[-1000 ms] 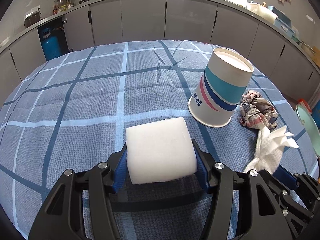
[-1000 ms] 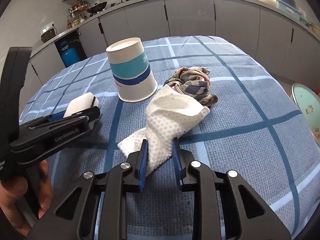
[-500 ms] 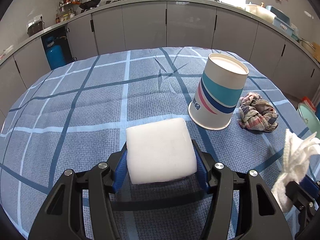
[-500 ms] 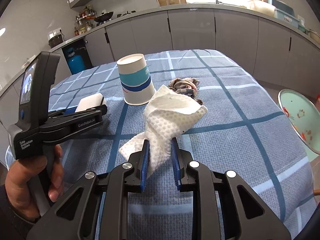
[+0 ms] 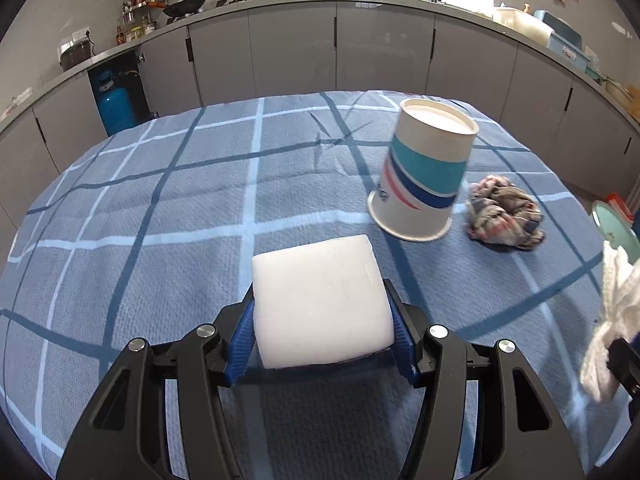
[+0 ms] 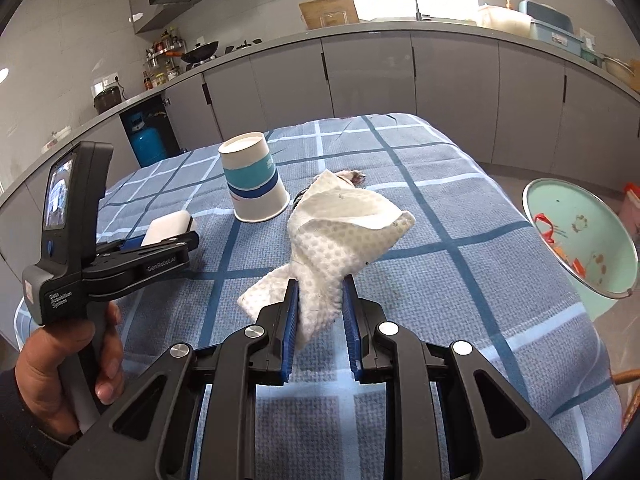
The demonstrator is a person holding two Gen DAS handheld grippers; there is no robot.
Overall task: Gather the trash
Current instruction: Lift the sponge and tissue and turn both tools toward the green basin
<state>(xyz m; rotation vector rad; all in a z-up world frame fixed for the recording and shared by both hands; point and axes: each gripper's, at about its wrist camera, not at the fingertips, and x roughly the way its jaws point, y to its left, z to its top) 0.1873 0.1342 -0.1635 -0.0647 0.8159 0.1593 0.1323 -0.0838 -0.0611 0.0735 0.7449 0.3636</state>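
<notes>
My left gripper (image 5: 322, 316) is shut on a white foam block (image 5: 320, 300), held above the checked blue tablecloth (image 5: 160, 208). In the right wrist view the same block (image 6: 166, 228) shows between the left gripper's fingers, with a hand on its handle. My right gripper (image 6: 320, 300) is shut on a crumpled white paper towel (image 6: 340, 224), lifted off the cloth; the towel (image 5: 612, 320) also hangs at the right edge of the left wrist view. An upside-down paper cup (image 5: 424, 172) with teal and blue bands stands on the table, a crumpled striped rag (image 5: 504, 212) beside it.
A mint-green basin (image 6: 580, 236) with some scraps in it sits off the table's right side. Grey kitchen cabinets (image 5: 360, 48) curve around behind the table, and a blue gas cylinder (image 5: 116, 106) stands in an open bay at the back left.
The right gripper has lifted the paper towel off the cloth and drawn back toward the near right, so cup and rag look farther. The left gripper still holds the block, barely shifted.
</notes>
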